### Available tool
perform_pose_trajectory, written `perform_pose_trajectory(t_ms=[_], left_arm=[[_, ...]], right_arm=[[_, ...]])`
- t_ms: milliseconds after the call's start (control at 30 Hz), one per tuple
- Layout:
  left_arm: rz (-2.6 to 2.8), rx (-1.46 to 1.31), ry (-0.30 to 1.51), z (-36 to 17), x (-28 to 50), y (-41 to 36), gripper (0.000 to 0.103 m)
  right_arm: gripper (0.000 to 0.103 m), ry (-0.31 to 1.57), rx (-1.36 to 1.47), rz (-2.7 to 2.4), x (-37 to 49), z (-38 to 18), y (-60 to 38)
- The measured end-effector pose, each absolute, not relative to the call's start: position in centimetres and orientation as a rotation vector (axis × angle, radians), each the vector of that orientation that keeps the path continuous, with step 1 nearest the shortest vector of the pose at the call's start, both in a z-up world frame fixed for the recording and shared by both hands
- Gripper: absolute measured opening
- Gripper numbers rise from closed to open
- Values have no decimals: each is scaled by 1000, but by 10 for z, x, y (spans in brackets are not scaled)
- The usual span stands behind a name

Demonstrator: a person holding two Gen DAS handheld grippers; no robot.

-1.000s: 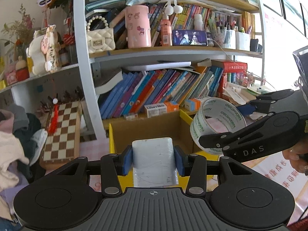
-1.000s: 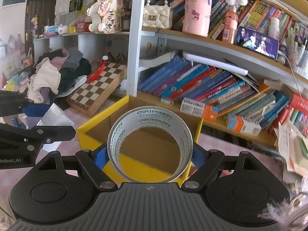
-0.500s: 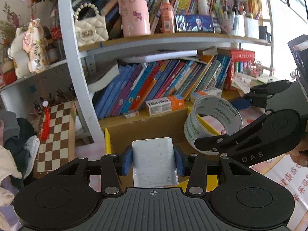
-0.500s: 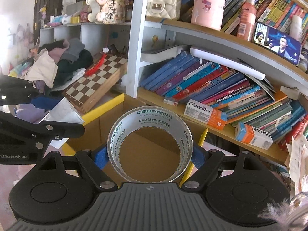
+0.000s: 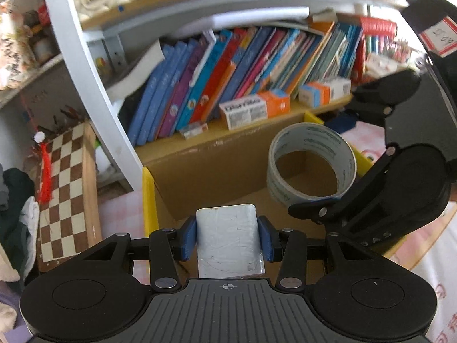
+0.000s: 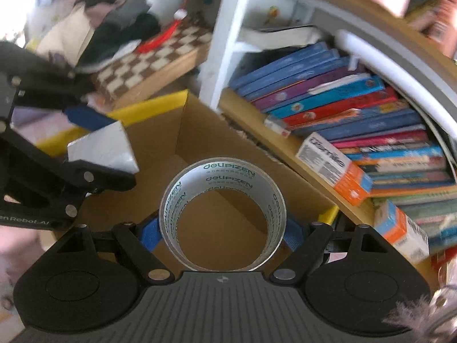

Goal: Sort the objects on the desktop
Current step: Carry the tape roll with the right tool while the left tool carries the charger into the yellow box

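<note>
My left gripper (image 5: 227,235) is shut on a flat silver-white pack (image 5: 228,240) and holds it over the open cardboard box (image 5: 217,171) with yellow rims. The pack also shows in the right wrist view (image 6: 102,148), at the left above the box. My right gripper (image 6: 222,230) is shut on a roll of clear printed tape (image 6: 222,188) and holds it over the box's inside (image 6: 200,131). In the left wrist view the tape roll (image 5: 311,168) hangs to the right, above the box, with the right gripper behind it.
A white bookshelf post (image 5: 94,91) and a shelf of leaning books (image 5: 234,68) stand right behind the box. Small orange-and-white cartons (image 5: 254,108) sit on the shelf edge. A chessboard (image 5: 65,188) and a heap of clothes (image 5: 11,200) lie to the left.
Both grippers have moved forward and tilted down over the box, still holding the pack and the tape. The shelf looms closer and the box's inside now shows.
</note>
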State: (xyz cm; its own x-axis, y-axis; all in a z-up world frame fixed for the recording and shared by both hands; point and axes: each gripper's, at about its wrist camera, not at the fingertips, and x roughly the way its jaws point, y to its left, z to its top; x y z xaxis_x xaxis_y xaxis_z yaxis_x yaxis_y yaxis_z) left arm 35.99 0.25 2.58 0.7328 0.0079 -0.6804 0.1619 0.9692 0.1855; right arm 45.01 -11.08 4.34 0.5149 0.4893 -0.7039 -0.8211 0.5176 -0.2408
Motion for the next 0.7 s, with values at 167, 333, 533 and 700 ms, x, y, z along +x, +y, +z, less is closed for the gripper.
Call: perform_pose_trajectory(t_ms=[167, 333, 533, 700], left_arm=[[-84, 265, 815, 11, 382, 5, 43], [-89, 272, 864, -1, 396, 6, 43], [-99, 275, 890, -6, 405, 5, 43], [-107, 279, 909, -10, 410, 5, 43]], right_arm=[[83, 653, -722, 912, 465, 25, -92], [83, 678, -825, 942, 474, 12, -78], [83, 693, -874, 960, 481, 5, -70], [83, 711, -871, 963, 487, 1, -69]])
